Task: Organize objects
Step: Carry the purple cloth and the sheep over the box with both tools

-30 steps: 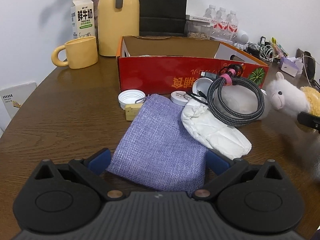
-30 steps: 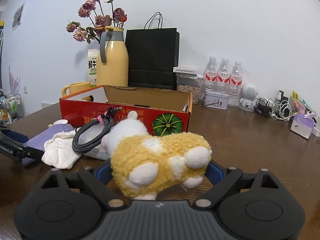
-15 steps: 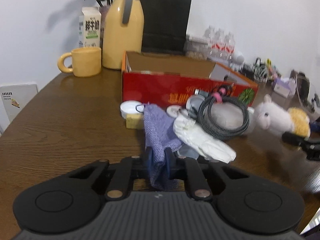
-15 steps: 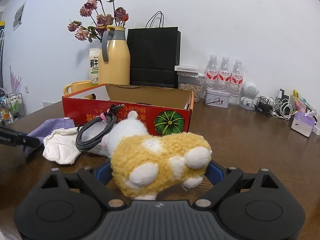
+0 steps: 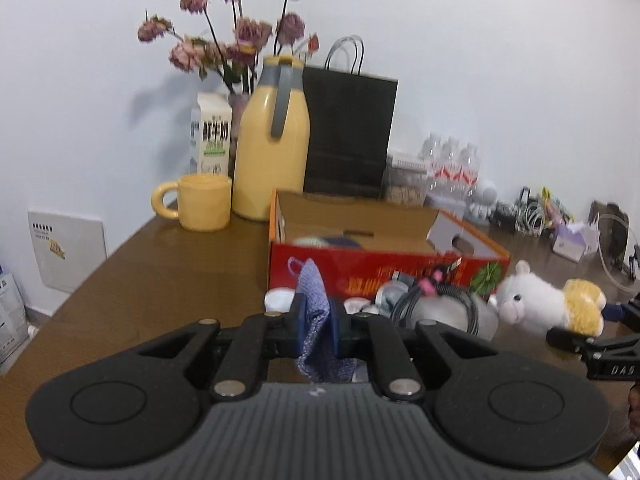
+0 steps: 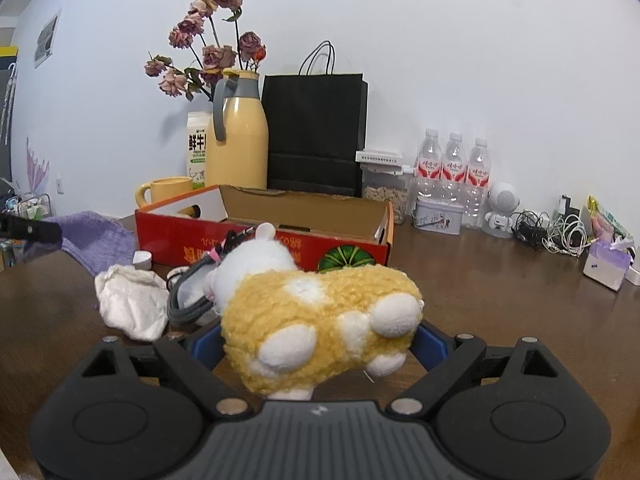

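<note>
With the red box sitting open-topped mid-desk, it reads as the collection bin; loose items are piled against its front wall. Left hand-held gripper is nearly shut, pads pinching the purple cloth pouch by a bunched fold, pouch hanging off the desk in front of the box. Pinch near one edge lets the rest drape free, probably so it can drop over the box wall. Right hand-held gripper is wide open, straddling the yellow rear of the plush alpaca; blue pads sit either side, and I can't tell if they touch it, but there's no squeeze. Alpaca lies on the desk, head toward the box. White cloth and coiled cable sit beside it, not yet boxed.
</note>
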